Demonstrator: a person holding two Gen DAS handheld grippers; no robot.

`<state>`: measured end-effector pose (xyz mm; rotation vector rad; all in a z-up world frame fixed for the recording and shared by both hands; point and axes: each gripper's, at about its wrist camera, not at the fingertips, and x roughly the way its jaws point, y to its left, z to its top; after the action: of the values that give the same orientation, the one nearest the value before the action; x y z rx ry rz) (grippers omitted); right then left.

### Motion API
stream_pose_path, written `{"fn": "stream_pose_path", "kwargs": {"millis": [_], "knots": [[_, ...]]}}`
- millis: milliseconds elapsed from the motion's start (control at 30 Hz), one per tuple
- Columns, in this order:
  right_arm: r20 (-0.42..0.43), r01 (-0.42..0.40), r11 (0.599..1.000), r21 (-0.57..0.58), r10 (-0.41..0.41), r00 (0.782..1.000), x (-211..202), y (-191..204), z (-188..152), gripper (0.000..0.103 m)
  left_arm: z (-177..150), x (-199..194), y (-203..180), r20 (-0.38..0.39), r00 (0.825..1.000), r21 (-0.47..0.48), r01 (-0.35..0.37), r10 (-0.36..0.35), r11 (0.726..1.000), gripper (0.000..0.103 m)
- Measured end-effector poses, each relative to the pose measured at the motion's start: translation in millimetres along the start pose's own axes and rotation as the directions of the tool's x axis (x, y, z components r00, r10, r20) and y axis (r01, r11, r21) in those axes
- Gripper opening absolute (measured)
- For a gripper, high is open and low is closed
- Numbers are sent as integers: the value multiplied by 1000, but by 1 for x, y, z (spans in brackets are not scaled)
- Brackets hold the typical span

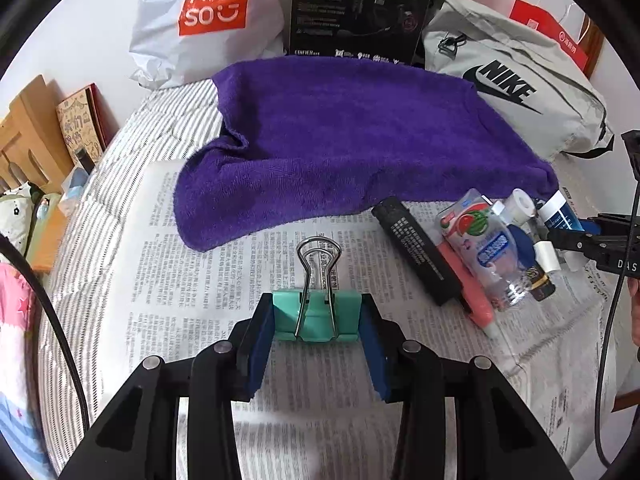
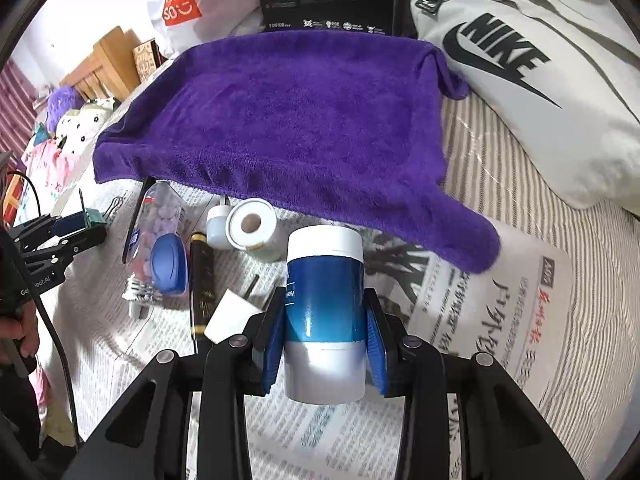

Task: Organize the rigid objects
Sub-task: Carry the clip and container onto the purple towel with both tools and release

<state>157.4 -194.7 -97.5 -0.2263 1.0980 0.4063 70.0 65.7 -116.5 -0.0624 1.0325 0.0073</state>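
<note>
Blue-and-white cylindrical bottle (image 2: 325, 304), glossy hard plastic with a white cap, clamped between the blue pads of the right gripper (image 2: 325, 336). Its long axis runs along the fingers, cap toward twelve o'clock, base toward the camera. The purple towel (image 2: 280, 120), a thick-piled terry cloth spread flat, lies directly ahead at twelve o'clock, its near hem just beyond the cap; if the towel is the sorting ground, as seems likely, the coming move is a short forward carry along the bottle's own axis.

Mint-green binder clip (image 1: 316, 316), painted sheet metal with looped wire handles pointing to twelve o'clock, is clenched across its width by the left gripper (image 1: 316, 322) and sits on or just above the newspaper (image 1: 240, 280). The towel is again at twelve o'clock, but farther off, so the right hand is judged the nearer.

Remaining pile, at nine to eleven o'clock of the right gripper: a clear blister pack with a blue cap (image 2: 160, 248), a small white jar (image 2: 250, 224), a black bar-shaped case (image 1: 416, 252) and a pink tube (image 1: 468, 288), all smooth and rigid, lying touching on the crumpled newsprint over a striped quilt (image 2: 520, 168).
</note>
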Motion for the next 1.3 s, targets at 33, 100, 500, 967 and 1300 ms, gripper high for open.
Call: {"fn": "stream_pose_path", "kwargs": {"millis": [33,100,500,967,1300], "knots": [[4,-4,1000,6,4,1000,-2,-1,-1,36,1,-3,-1,4,1000,0,0,0,1000,39],[23,-18,1000,26,17,1000,-10,-5,-3,36,4,-10,-1,13,1000,2,10,-10,1000,39],[112,-27,997,75,18,994,-41,-21,30,36,67,-32,-6,92,996,55,14,-19,998,39],[114,-9,998,69,1,994,-12,-31,110,36,150,22,0,102,993,33,63,-66,997,39],[91,11,998,63,-17,996,30,-30,157,36,183,75,2,62,993,-12,99,-98,995,39]]}}
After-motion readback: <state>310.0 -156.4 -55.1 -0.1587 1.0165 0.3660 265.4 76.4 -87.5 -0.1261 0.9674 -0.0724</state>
